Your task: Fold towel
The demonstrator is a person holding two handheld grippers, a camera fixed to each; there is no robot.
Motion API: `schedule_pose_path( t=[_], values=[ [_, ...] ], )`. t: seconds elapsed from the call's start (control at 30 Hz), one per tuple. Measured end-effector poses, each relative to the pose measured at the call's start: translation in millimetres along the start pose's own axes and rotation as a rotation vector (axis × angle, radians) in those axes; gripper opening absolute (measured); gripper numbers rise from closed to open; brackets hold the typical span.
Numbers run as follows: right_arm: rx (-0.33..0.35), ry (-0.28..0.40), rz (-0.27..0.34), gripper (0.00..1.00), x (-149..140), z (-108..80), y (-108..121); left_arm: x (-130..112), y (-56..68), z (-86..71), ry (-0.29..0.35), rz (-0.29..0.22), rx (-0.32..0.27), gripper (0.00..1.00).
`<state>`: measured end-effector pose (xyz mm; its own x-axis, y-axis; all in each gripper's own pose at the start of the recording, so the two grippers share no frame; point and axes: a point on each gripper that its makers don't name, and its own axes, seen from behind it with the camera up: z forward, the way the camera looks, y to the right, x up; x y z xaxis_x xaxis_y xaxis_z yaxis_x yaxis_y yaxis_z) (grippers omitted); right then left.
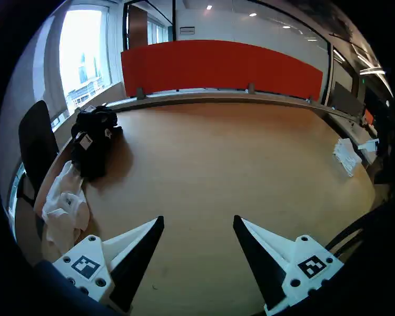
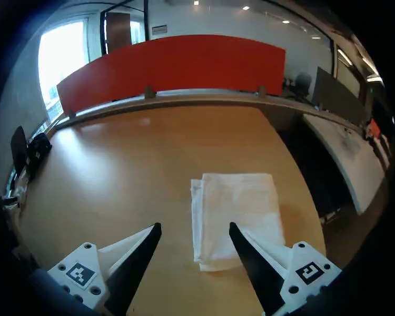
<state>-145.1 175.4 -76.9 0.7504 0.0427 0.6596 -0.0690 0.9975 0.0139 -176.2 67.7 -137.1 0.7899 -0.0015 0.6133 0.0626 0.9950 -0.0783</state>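
Towel: one, white, folded into a rectangle, flat on the wooden surface just ahead of the right claw. That claw's two fingers stand apart, the right one over the towel's near edge. The left claw is likewise spread, above bare wood. At the far left sit one black bag and one white bundle. One red partition lines the far edge.

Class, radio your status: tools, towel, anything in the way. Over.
Left tool open, empty. Right tool open, empty, by folded towel on table. Black bag and white cloth at table edge, clear of towel.
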Motion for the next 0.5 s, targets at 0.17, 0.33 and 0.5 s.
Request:
schedule_pose_path(
  t=[0.17,0.33,0.5],
  values=[
    [-0.022,0.093,-0.007,1.00,20.1,-6.7,-6.3,0.4,-1.4,-0.7,0.004,-0.007,0.006,0.98],
    [-0.059,0.204,-0.017,1.00,45.4,-17.3,-7.4,-0.6,-2.8,-1.7,0.008,-0.022,0.011,0.98],
    [-0.120,0.360,-0.028,1.00,81.3,-34.0,-3.8,-1.5,-3.2,-2.0,0.010,-0.028,0.014,0.98]
  ],
)
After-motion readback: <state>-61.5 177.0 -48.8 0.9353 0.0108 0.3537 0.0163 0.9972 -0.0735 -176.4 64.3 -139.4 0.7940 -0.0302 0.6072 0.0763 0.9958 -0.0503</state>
